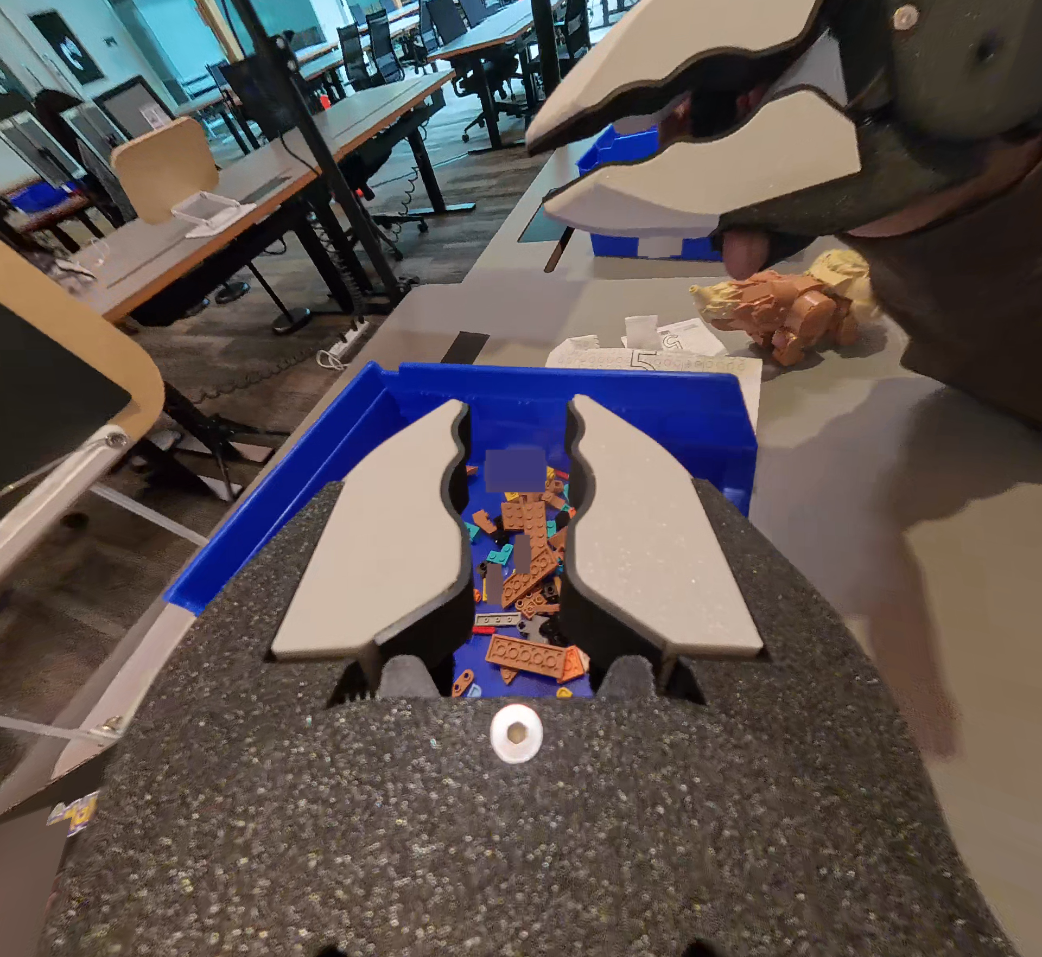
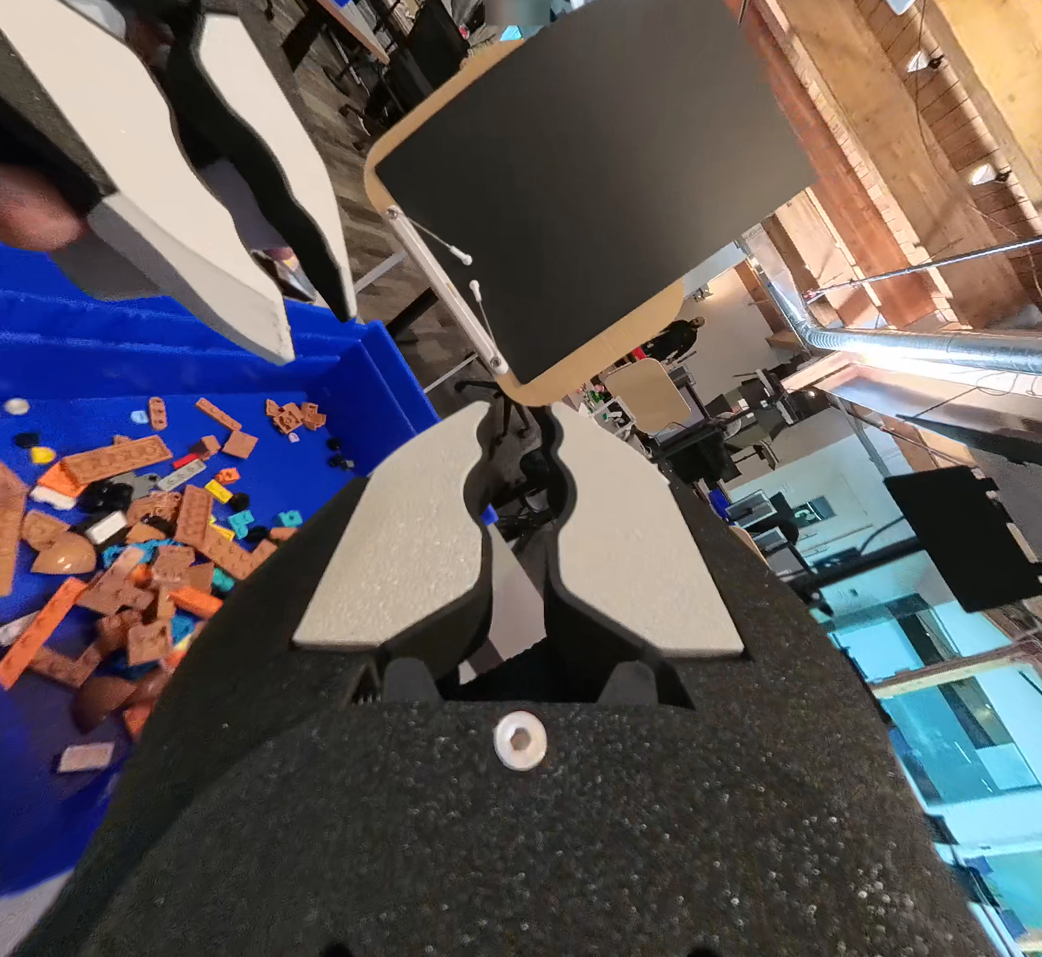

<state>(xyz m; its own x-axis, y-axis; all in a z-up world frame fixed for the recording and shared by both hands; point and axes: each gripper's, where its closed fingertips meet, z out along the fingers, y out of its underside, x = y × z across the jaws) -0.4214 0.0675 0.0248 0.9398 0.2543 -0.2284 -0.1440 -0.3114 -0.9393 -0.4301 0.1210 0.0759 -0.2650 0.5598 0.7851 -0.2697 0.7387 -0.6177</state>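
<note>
My left gripper (image 1: 519, 406) is open and empty. It hangs over a blue bin (image 1: 564, 383) that holds a pile of loose brown, orange, teal and black bricks (image 1: 530, 546). My right gripper (image 2: 520, 411) is partly open and empty. It is tilted past the bin's edge (image 2: 366, 394), with the brick pile (image 2: 141, 535) to its left. In the left wrist view the right gripper (image 1: 538, 172) is held above the table at the upper right. In the right wrist view the left gripper (image 2: 316, 332) hangs over the bin at the upper left.
A brown brick-built animal (image 1: 789, 310) and paper sheets (image 1: 676, 349) lie on the grey table (image 1: 817, 451) beyond the bin. A second blue bin (image 1: 620, 248) stands farther back. A black panel with a wooden rim (image 2: 592, 169) stands left of the table. Desks and chairs fill the room behind. The grippers' ends are close to 8 cm from one another. Left tips and right tips are each some 35 cm from the brown brick-built animal (image 1: 789, 310).
</note>
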